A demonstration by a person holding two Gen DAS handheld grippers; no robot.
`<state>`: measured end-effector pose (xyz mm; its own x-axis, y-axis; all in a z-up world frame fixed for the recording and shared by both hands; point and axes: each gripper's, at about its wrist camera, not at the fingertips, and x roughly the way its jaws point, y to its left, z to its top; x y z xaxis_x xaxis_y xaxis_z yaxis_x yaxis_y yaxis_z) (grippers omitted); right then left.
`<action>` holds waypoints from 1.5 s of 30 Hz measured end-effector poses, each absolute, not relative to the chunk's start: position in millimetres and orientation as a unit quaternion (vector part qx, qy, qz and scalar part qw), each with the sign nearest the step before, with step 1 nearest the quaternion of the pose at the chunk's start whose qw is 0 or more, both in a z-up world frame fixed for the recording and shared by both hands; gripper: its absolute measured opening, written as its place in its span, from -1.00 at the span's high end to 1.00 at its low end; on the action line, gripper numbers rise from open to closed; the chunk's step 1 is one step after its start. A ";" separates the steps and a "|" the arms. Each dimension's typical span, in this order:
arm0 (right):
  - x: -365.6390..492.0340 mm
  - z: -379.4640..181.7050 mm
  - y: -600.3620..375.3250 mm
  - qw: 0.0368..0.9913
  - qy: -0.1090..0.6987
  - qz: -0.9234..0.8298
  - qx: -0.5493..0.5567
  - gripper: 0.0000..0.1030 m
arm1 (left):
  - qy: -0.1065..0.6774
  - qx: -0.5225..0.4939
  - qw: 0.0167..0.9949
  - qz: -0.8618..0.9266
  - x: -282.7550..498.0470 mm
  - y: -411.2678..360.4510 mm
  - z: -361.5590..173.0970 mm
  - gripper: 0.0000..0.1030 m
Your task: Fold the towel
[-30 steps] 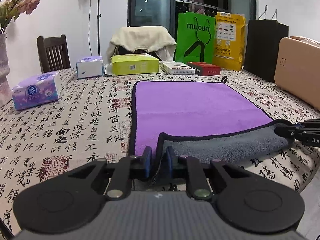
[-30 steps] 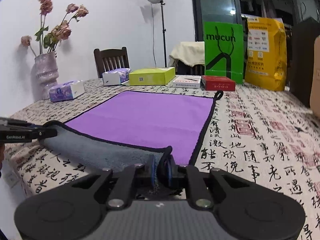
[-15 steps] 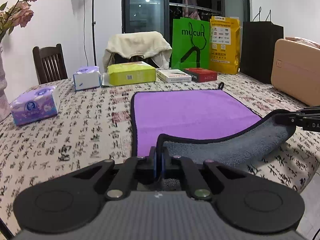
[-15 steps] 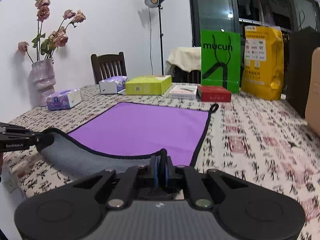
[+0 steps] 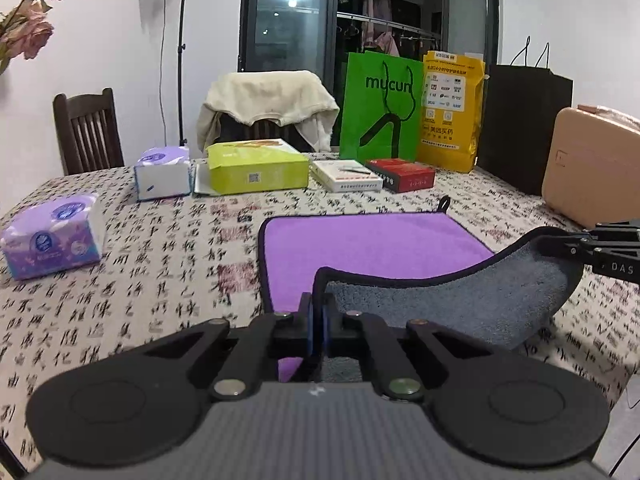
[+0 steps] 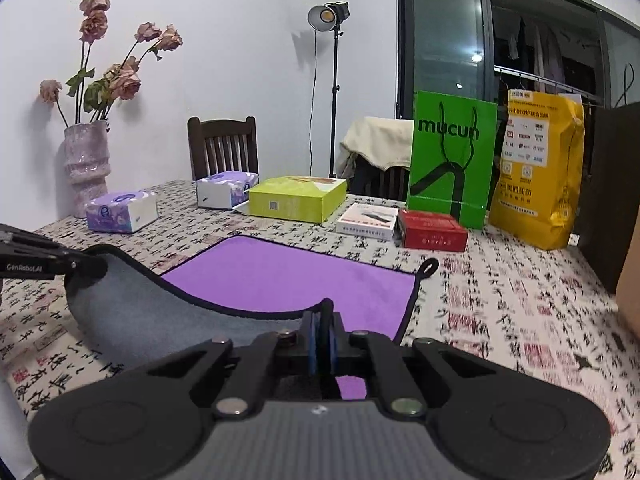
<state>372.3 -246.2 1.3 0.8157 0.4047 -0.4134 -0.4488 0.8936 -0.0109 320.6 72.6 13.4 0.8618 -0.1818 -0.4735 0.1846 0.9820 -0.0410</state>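
Note:
A purple towel (image 5: 372, 244) with a grey underside and black trim lies on the patterned tablecloth; it also shows in the right wrist view (image 6: 288, 276). Its near edge is lifted, and the grey underside (image 5: 460, 300) hangs in a curve between the two grippers. My left gripper (image 5: 318, 320) is shut on the near left corner. My right gripper (image 6: 322, 332) is shut on the near right corner. Each gripper shows at the side of the other's view: the right gripper (image 5: 612, 248) and the left gripper (image 6: 36, 256). The far half of the towel lies flat, with its hanging loop (image 6: 429, 268) at the far right corner.
Behind the towel stand tissue packs (image 5: 52, 236), a yellow-green box (image 5: 256, 170), a white box (image 5: 346, 176), a red box (image 5: 402, 174), a green bag (image 5: 380, 106) and a yellow bag (image 5: 450, 116). A tan case (image 5: 596, 168) is at the right, a vase (image 6: 86, 168) at the left.
Both grippers have risen and moved forward with the towel's near edge. The grey underside now hangs higher and covers more of the purple side.

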 end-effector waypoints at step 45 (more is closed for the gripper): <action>523.4 36.7 -253.9 0.946 0.214 0.241 -0.026 0.91 | 0.238 -0.001 0.964 -0.120 459.1 87.8 49.7 0.91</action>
